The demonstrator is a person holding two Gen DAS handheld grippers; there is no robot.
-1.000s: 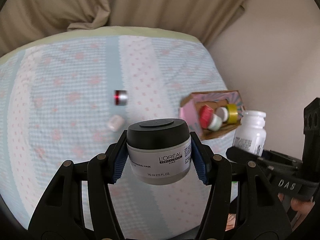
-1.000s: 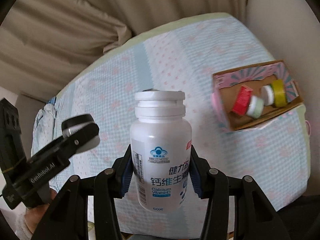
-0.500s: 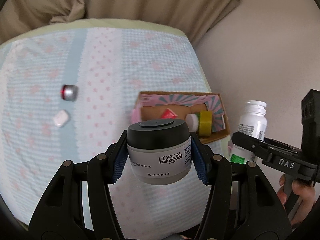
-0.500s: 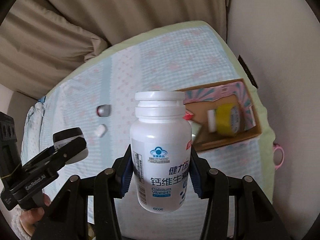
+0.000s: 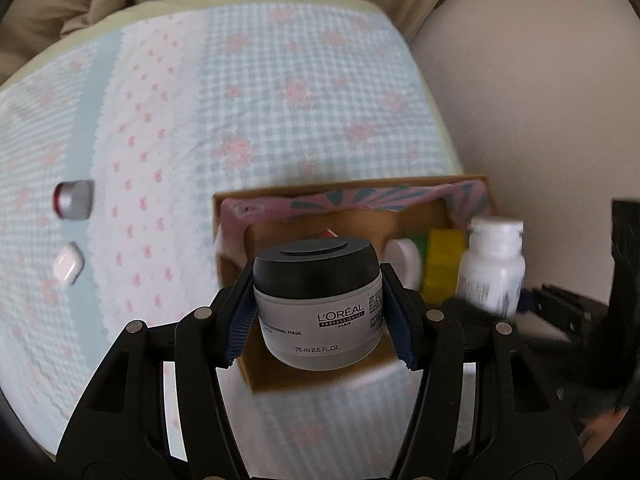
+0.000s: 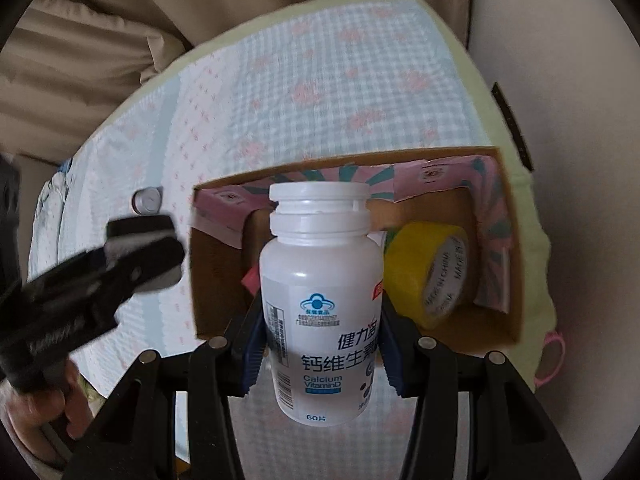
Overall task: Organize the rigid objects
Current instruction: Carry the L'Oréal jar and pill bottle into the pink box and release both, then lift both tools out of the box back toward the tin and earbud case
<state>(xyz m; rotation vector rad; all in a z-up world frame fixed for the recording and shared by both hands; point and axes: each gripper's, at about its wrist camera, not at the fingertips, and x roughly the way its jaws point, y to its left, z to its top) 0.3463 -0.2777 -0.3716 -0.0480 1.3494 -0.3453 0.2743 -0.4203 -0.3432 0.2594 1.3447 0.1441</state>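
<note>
Bed cover (image 5: pixel 280 92): we see pale blue gingham with pink flowers filling the upper and left frame of the left wrist view; a second ago it took up far more of the frame.

Cardboard box (image 6: pixel 500 240): open-topped, brown, with pink and teal printed flaps. It sits centre to right in the right wrist view. Against a second ago it looms much larger in both views and now lies directly behind both held items.

Vitamin bottle (image 6: pixel 320 292): white plastic, white screw cap, blue logo, "Calcium Vitamin D" and "60" printed low. It stands upright at frame centre, long axis vertical, cap up.

Right gripper (image 6: pixel 320 344): we have its blue pads clamped on the bottle's lower sides, the same grip as a second ago.

Jar (image 5: pixel 318 300): squat grey L'Oréal mask jar with a black lid, label facing us, upright, lid on top. It sits at centre of the left wrist view, over the box's near wall.

Left gripper (image 5: pixel 318 320): its pads pinch the jar from both sides, unchanged.

Yellow tape roll (image 6: pixel 432 268): inside the box, right of the bottle, resting on its side with the core facing lower right.

Silver cap (image 5: pixel 74 199): lying on the cover at left.

White piece (image 5: pixel 69 268): small, just below the cap; we cannot tell what it is.
</note>
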